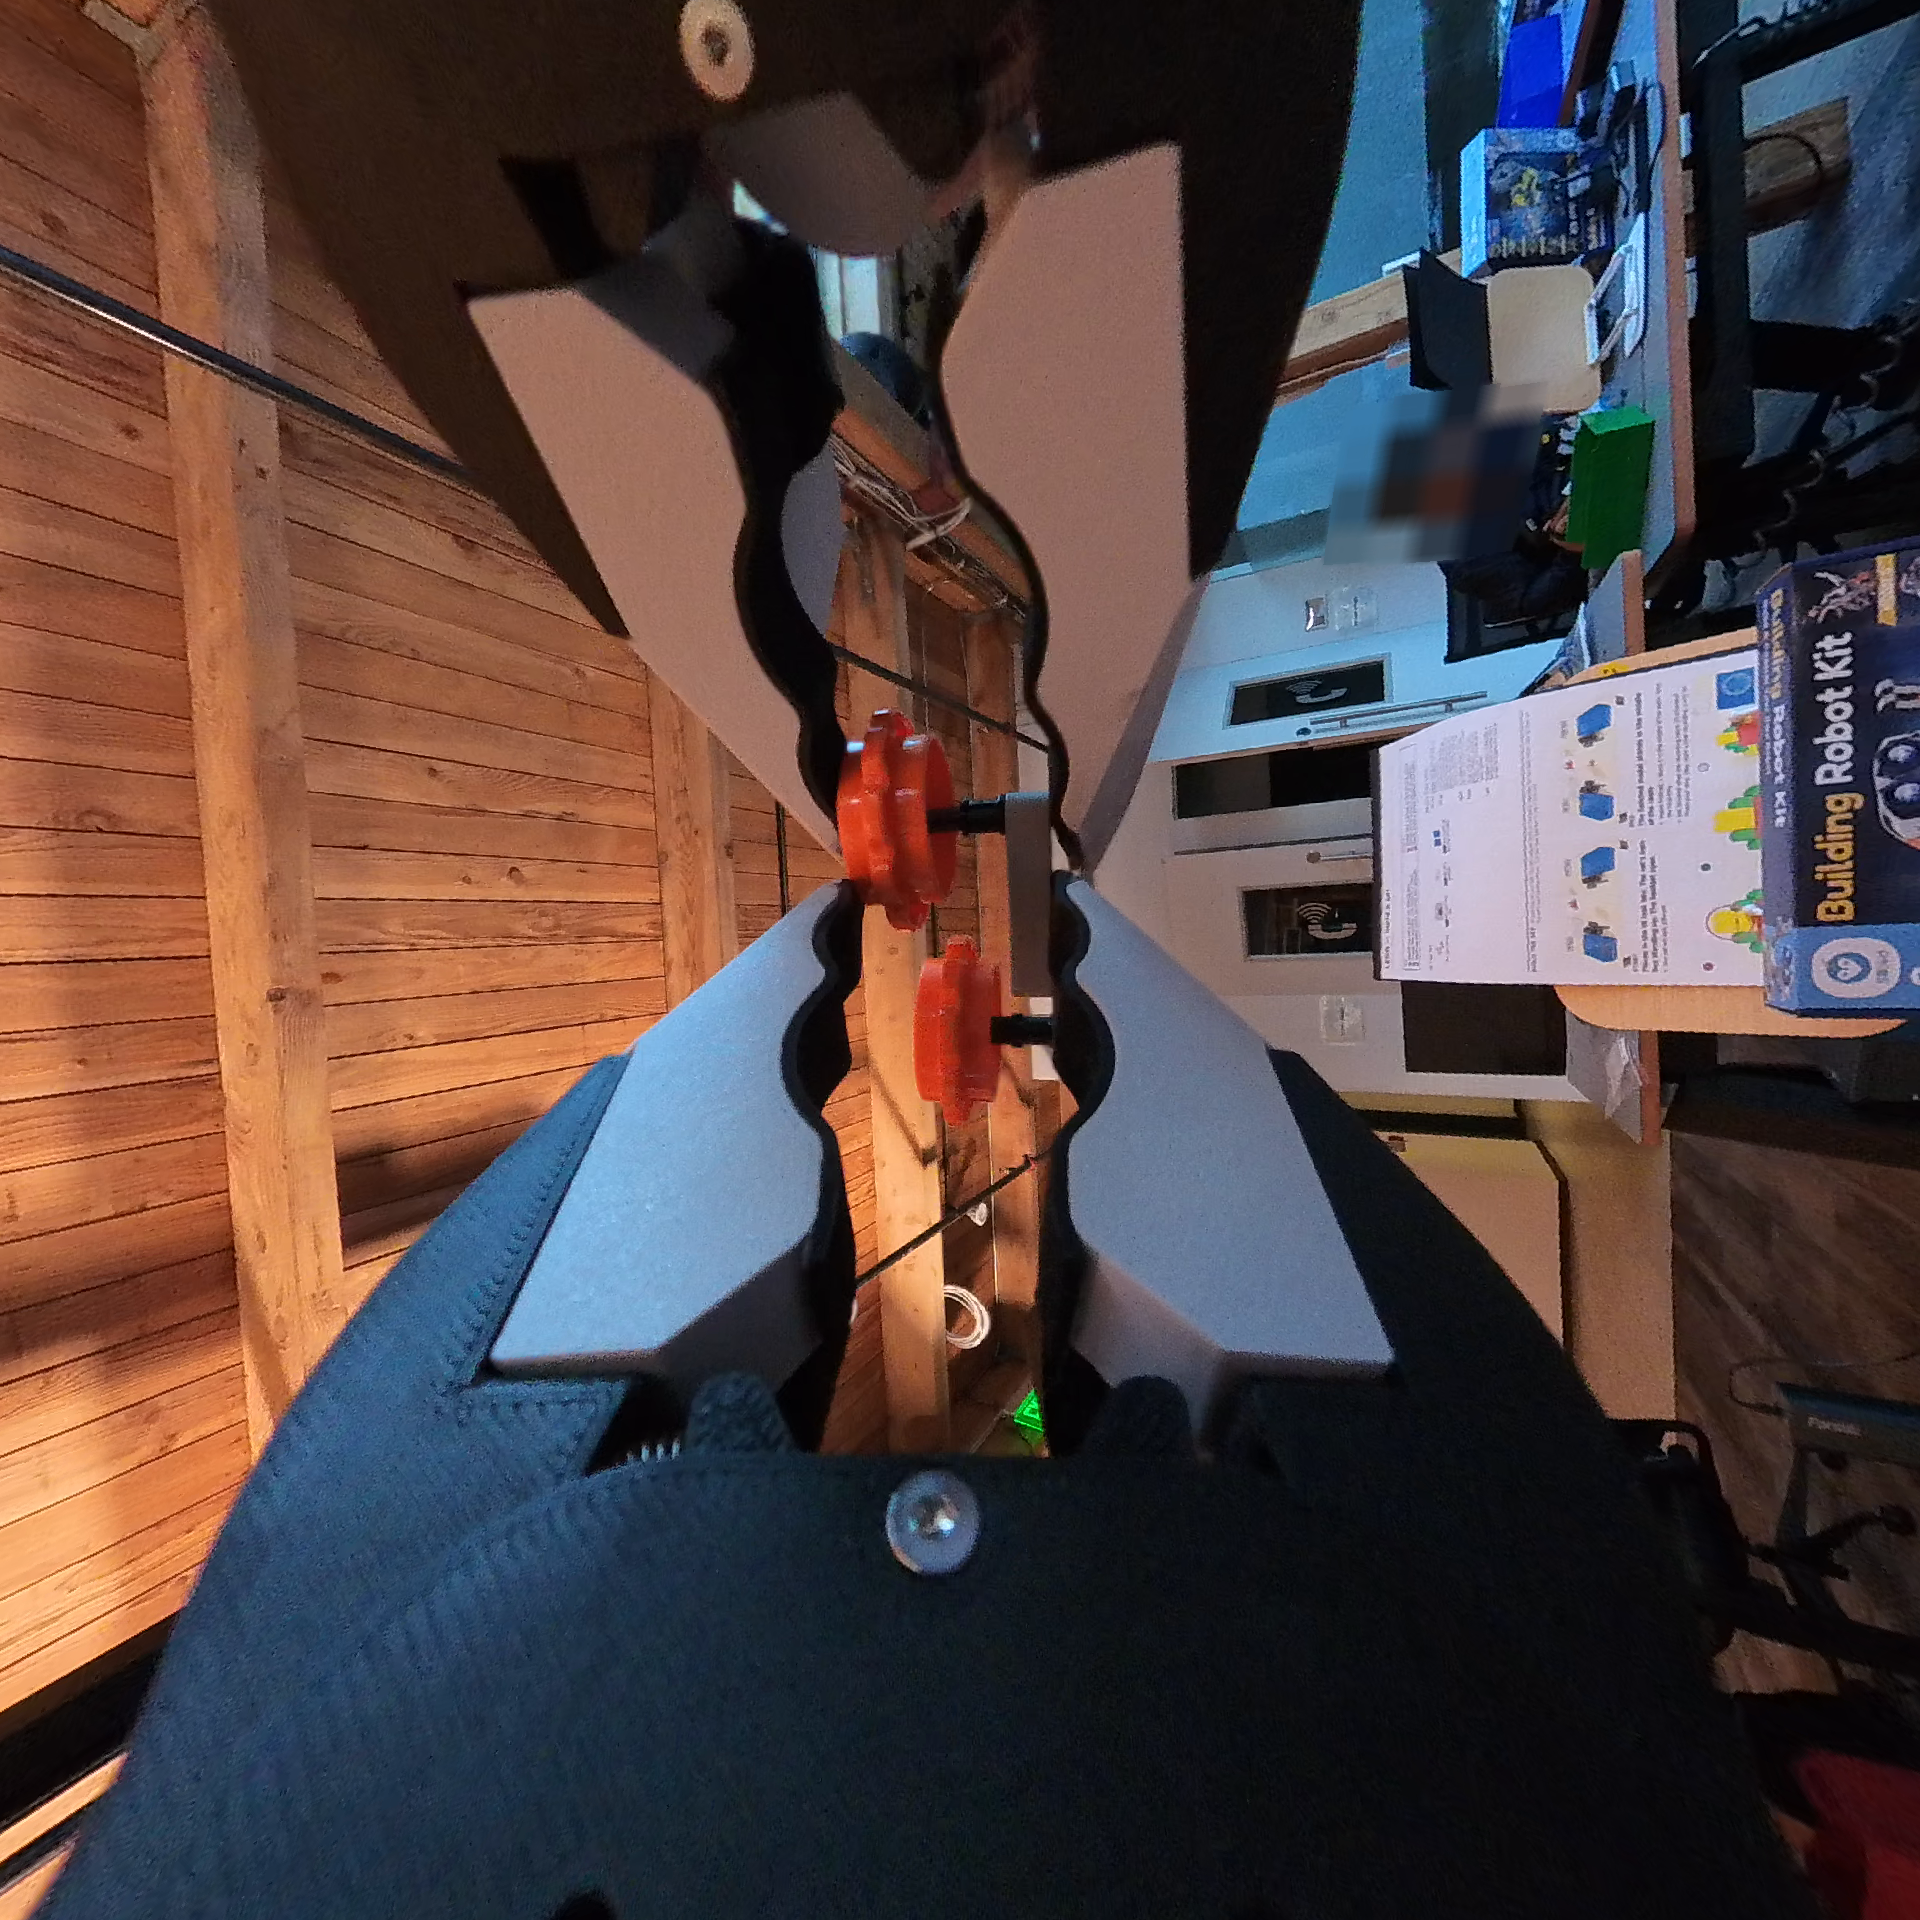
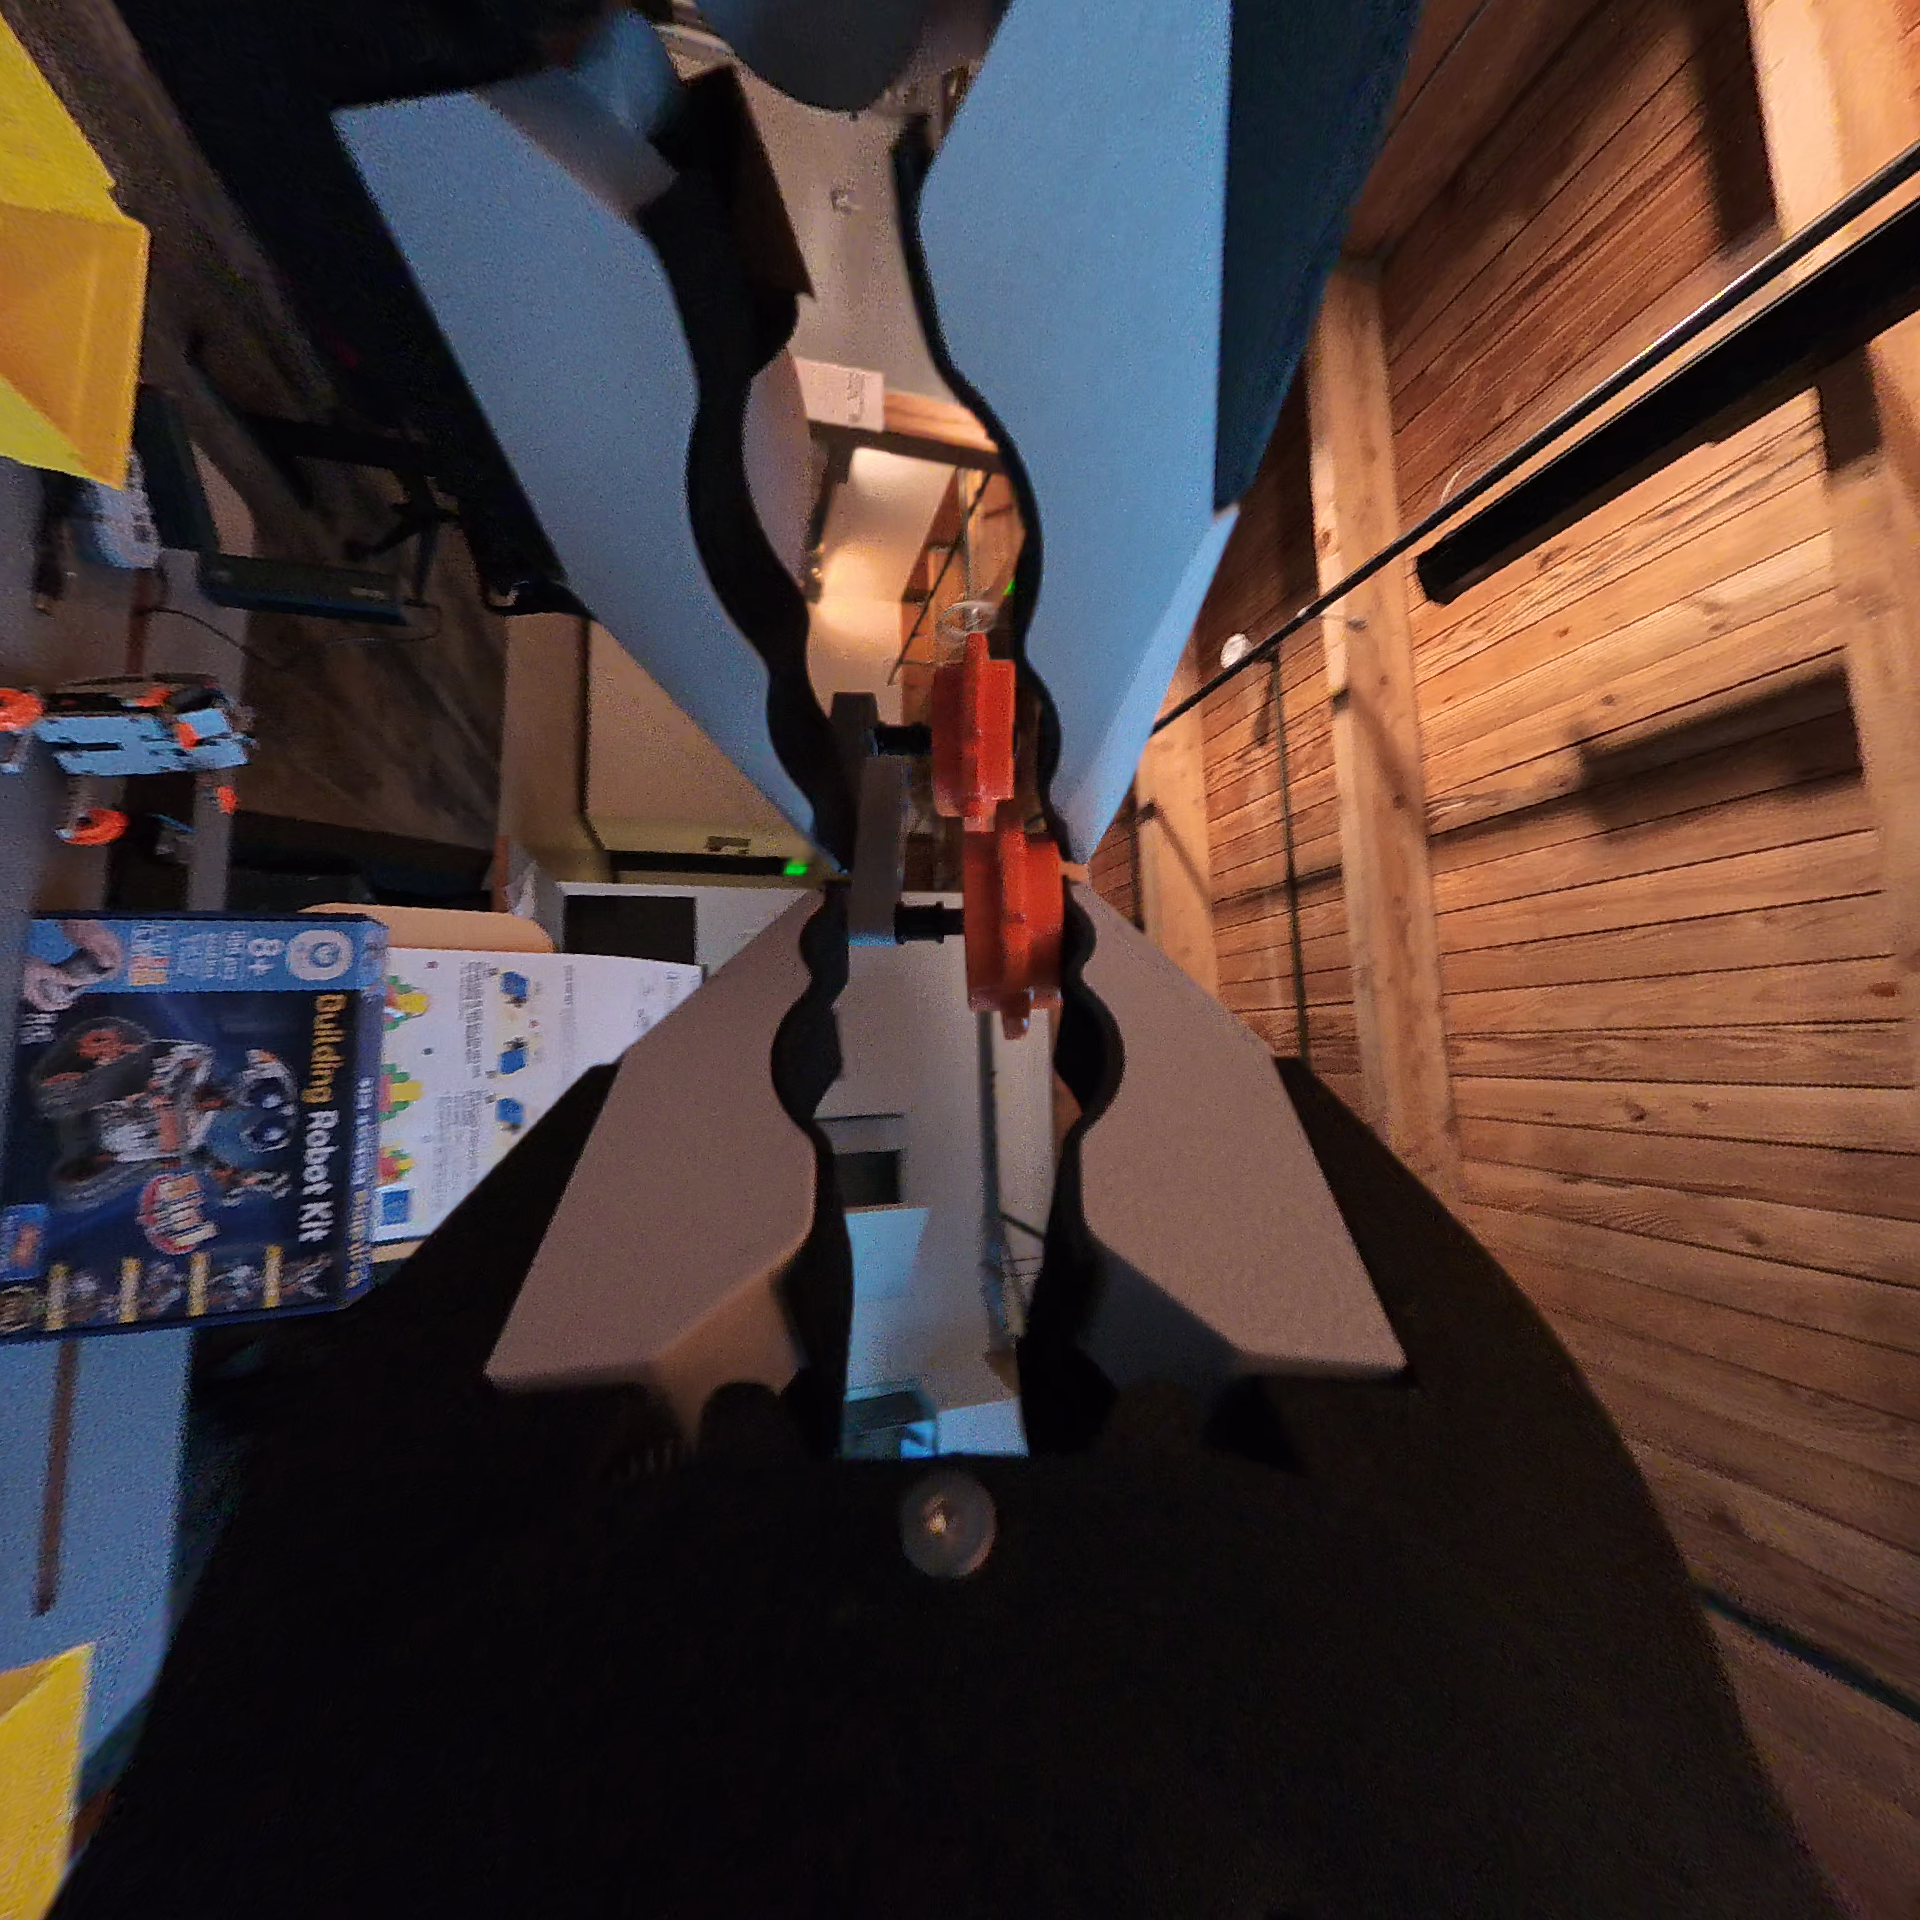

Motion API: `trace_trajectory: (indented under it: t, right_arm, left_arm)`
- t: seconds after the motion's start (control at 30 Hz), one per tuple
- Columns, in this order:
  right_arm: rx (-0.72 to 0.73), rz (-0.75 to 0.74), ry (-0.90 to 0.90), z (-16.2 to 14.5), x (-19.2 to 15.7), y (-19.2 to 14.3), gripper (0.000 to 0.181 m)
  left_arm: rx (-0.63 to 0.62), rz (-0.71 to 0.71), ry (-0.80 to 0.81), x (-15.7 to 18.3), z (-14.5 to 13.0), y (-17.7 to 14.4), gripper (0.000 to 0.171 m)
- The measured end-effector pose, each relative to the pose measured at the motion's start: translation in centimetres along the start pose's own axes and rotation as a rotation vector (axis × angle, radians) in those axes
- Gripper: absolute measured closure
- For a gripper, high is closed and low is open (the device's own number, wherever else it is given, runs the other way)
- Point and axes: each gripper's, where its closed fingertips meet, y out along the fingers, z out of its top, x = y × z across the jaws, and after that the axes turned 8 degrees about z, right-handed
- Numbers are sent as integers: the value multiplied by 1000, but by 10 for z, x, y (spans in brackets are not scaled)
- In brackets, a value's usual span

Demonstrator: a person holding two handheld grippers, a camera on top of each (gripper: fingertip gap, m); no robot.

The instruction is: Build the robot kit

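Note:
A small assembly is held in the air between the two grippers, which meet tip to tip. It is a grey beam [image 1: 1029, 904] with two orange gears on black pegs. My left gripper [image 1: 958, 888] grips it at the fingertips: the beam lies against one finger, and the farther gear [image 1: 894, 821] touches the other tip. The nearer gear [image 1: 956, 1029] sits between the fingers with a gap. In the right wrist view, my right gripper [image 2: 948, 899] is shut across the beam [image 2: 873, 831] and the nearer gear [image 2: 1013, 925]. The other gear [image 2: 971, 738] lies between the left gripper's fingers.
Both views are turned sideways. A wooden plank wall [image 1: 312, 727] is on one side. On the other, a table carries a blue printed box [image 1: 1839, 779], an instruction sheet [image 1: 1558, 821] and a green block [image 1: 1610, 483]. Yellow shapes [image 2: 62, 332] and a small blue-orange model [image 2: 135, 727] show too. Left and right tips are no more than a few centimetres apart.

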Motion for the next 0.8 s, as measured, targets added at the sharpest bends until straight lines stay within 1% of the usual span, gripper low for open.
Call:
trace_trajectory:
  t: [0.3,0.5,0.7,0.8]
  right_arm:
    - [-5,-69,16,-3,8,-1,142]
    - [-53,-80,18,-12,10,0,141]
    - [-65,-97,-14,-12,9,-2,142]
    - [-64,-79,-13,-13,6,0,143]
  left_arm:
    - [-27,37,28,-6,-2,2,139]
    - [-36,51,49,-5,-1,4,140]
    - [-28,46,52,-4,0,4,139]
    - [-28,32,46,-2,0,5,139]
